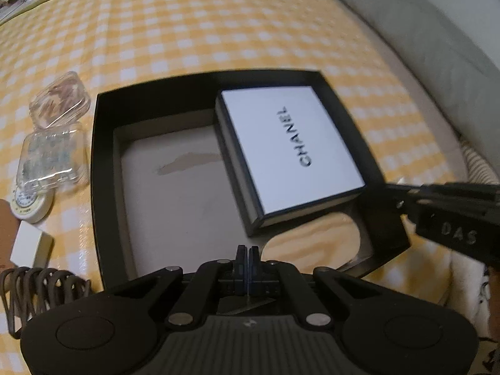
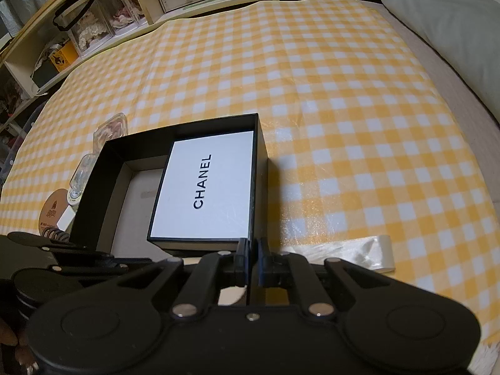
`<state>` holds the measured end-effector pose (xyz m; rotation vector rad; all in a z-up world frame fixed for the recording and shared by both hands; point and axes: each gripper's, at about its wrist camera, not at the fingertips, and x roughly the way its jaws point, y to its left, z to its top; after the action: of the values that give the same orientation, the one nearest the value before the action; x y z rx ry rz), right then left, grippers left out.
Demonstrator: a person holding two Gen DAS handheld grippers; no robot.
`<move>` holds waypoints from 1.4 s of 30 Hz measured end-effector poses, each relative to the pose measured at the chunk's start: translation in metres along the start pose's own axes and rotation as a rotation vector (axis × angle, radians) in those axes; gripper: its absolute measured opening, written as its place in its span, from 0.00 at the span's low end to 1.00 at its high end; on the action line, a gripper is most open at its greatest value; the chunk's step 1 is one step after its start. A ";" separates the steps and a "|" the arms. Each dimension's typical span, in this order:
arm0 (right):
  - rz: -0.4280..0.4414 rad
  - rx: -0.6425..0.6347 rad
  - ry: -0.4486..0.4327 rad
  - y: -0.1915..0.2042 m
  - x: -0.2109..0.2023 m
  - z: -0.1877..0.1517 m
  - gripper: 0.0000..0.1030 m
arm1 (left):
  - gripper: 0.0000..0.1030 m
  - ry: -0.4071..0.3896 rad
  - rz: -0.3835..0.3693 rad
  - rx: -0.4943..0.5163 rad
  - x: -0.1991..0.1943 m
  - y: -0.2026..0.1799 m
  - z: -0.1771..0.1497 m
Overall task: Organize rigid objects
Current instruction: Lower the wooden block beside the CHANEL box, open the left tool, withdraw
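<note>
Right now my left gripper (image 1: 247, 254) sits at six o'clock in its own view, jaws pressed together with nothing between them, poised over the near wall of the open black box (image 1: 103, 156). Inside that box, the white Chanel box (image 1: 290, 150) lies tilted toward the two o'clock corner, its lettered lid facing up, its near corner propped above the pale floor.

My right gripper (image 2: 253, 250) appears clamped onto the right-hand wall of the black box (image 2: 93, 193); the thin wall edge runs between its fingertips, and the jaws stand almost together. From this side the Chanel box (image 2: 206, 184) lies at eleven o'clock, close against that same wall.

At nine o'clock in the left view, outside the black box, I see two clear plastic cases (image 1: 59, 100) one behind the other, a small round tin (image 1: 29, 203), a white block (image 1: 29, 247) and a coiled brown hair tie (image 1: 40, 290). Everything rests on a yellow checked cloth (image 2: 343, 109). A grey pillow (image 2: 453, 31) lies at two o'clock in the right view, and a white ribbon roll (image 2: 378, 251) lies at three o'clock.
</note>
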<state>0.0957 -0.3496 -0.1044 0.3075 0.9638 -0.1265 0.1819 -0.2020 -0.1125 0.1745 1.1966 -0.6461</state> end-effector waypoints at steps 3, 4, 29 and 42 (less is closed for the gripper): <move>-0.001 0.000 0.001 0.000 0.000 0.000 0.06 | 0.00 -0.019 -0.036 -0.030 -0.003 0.001 0.004; -0.001 -0.001 0.000 0.000 0.000 0.000 0.06 | 0.00 -0.023 -0.044 -0.036 -0.005 -0.002 0.004; -0.001 0.000 0.000 0.000 0.000 0.000 0.06 | 1.00 -0.291 0.068 0.044 -0.106 -0.018 -0.030; -0.006 -0.010 -0.004 0.001 -0.001 0.000 0.06 | 1.00 -0.435 0.114 0.001 -0.158 0.010 -0.055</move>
<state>0.0954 -0.3484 -0.1036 0.2950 0.9616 -0.1273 0.1096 -0.1105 0.0078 0.0951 0.7615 -0.5501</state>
